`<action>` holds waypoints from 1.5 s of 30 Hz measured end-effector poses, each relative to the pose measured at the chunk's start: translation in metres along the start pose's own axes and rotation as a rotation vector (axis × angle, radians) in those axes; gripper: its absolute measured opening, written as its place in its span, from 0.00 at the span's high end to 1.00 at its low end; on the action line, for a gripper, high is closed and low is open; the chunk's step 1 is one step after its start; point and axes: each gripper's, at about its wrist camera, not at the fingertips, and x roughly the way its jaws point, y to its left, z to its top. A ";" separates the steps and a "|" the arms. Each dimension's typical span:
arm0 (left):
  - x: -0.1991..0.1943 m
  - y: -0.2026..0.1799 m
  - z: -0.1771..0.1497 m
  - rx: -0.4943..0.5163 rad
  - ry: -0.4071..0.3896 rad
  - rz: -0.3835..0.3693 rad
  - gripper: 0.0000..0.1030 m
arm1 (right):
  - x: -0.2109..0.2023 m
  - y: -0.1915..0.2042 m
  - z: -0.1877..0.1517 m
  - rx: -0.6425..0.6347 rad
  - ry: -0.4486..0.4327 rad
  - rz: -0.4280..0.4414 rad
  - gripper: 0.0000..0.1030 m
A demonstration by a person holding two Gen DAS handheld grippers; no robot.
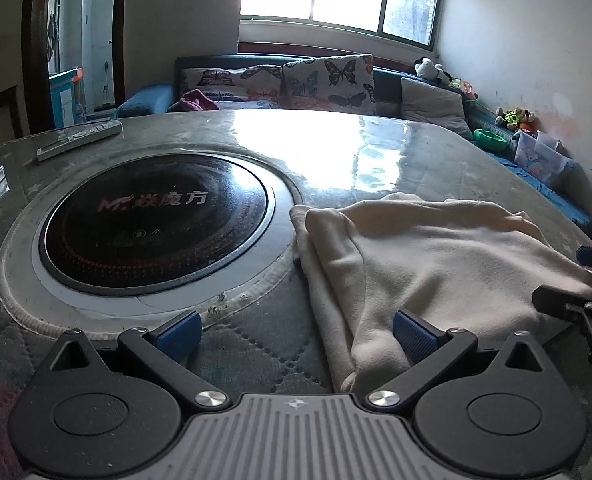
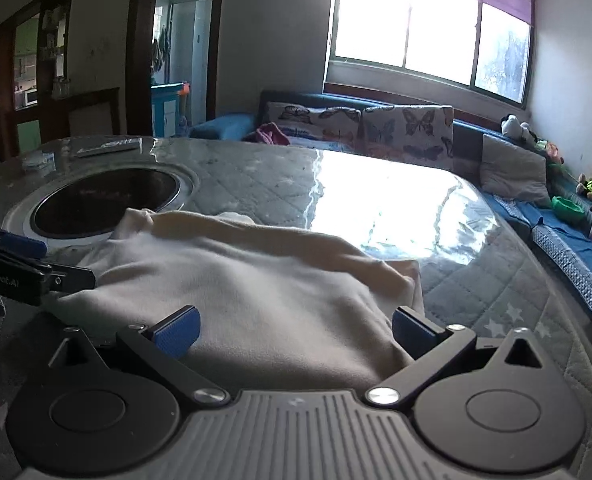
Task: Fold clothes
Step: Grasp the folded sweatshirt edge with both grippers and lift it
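A cream garment [image 1: 435, 264] lies folded in a soft heap on the quilted table [image 1: 256, 344], to the right of the round hob. My left gripper [image 1: 296, 336] is open at the garment's near left edge; its right pad [image 1: 413, 336] rests against the cloth and its left pad [image 1: 178, 334] is over bare table. In the right wrist view the garment [image 2: 256, 280] fills the middle, and my right gripper [image 2: 296, 332] stands open low over its near edge, gripping nothing. Each gripper shows at the edge of the other's view, close beside the cloth.
A black round induction hob [image 1: 152, 216] is set into the table at the left. A remote control [image 1: 80, 138] lies at the far left edge. Behind the table runs a sofa with butterfly cushions [image 1: 327, 80]. The table's right edge [image 2: 567, 320] curves close by.
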 end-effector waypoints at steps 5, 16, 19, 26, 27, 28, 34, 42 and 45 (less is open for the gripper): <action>-0.005 0.008 0.008 -0.042 0.032 -0.027 0.00 | 0.004 -0.004 0.001 0.003 0.027 0.011 0.00; -0.010 0.049 0.020 -0.261 0.060 -0.017 0.00 | -0.015 0.074 0.023 -0.358 -0.002 0.218 0.02; -0.012 0.056 0.021 -0.300 0.066 -0.043 0.00 | -0.012 0.103 0.024 -0.465 0.002 0.278 0.10; -0.008 0.060 0.025 -0.372 0.087 -0.120 0.00 | 0.007 0.156 0.019 -0.644 0.036 0.316 0.41; -0.008 0.059 0.026 -0.383 0.091 -0.132 0.00 | 0.009 0.157 0.021 -0.646 0.039 0.313 0.56; -0.007 0.059 0.027 -0.393 0.094 -0.145 0.00 | 0.011 0.158 0.023 -0.639 0.048 0.311 0.67; -0.001 0.058 0.031 -0.457 0.117 -0.220 0.00 | 0.009 0.137 0.040 -0.495 0.043 0.347 0.85; 0.020 0.049 0.035 -0.575 0.180 -0.338 0.00 | -0.011 0.098 0.065 -0.308 -0.017 0.397 0.87; 0.028 0.045 0.037 -0.618 0.203 -0.382 0.01 | -0.015 0.087 0.067 -0.268 -0.031 0.412 0.87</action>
